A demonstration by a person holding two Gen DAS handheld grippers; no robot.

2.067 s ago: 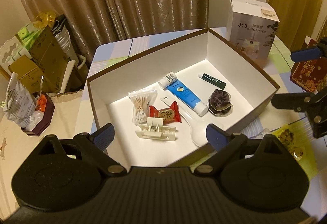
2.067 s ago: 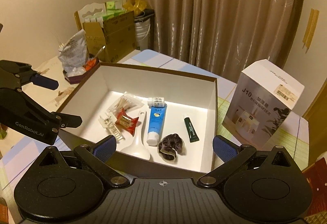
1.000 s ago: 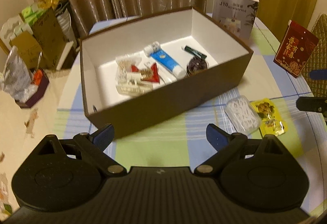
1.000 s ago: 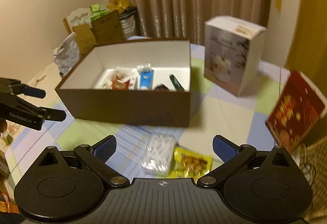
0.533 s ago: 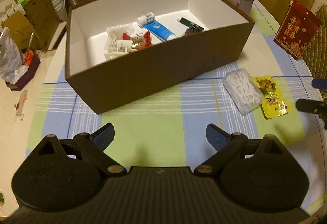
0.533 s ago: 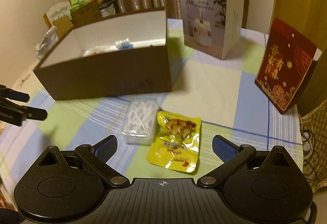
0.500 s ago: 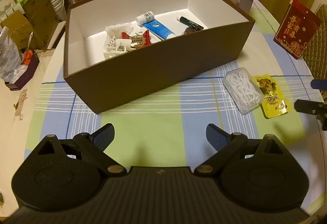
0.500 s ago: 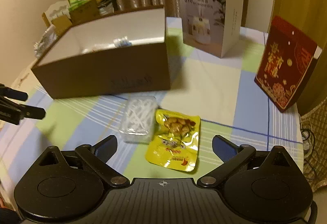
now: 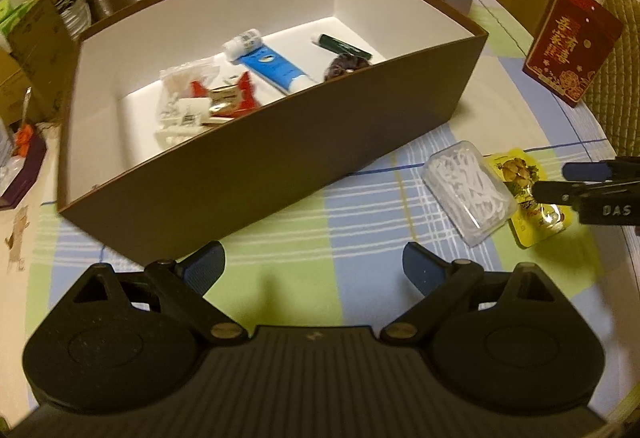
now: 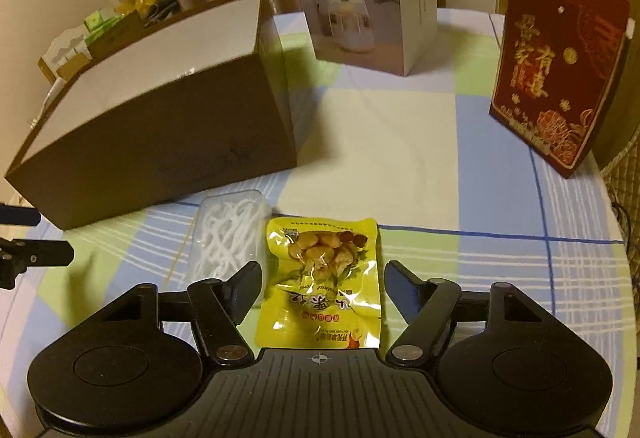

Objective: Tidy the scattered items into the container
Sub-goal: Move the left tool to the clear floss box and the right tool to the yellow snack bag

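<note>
Snack packet lying flat on the counter, between the closing jaws of the right gripper.

Pads are flanking its long sides without pressing yet, probably so they can be pinching across the narrow width; its long axis is running away from the camera, toward the brown box (already holding several items). Floss-pick case is lying just beside it. Left gripper is hovering wide open, grasping nothing.

A brown box holds toiletries; a floss-pick case lies beside a yellow packet.
</note>
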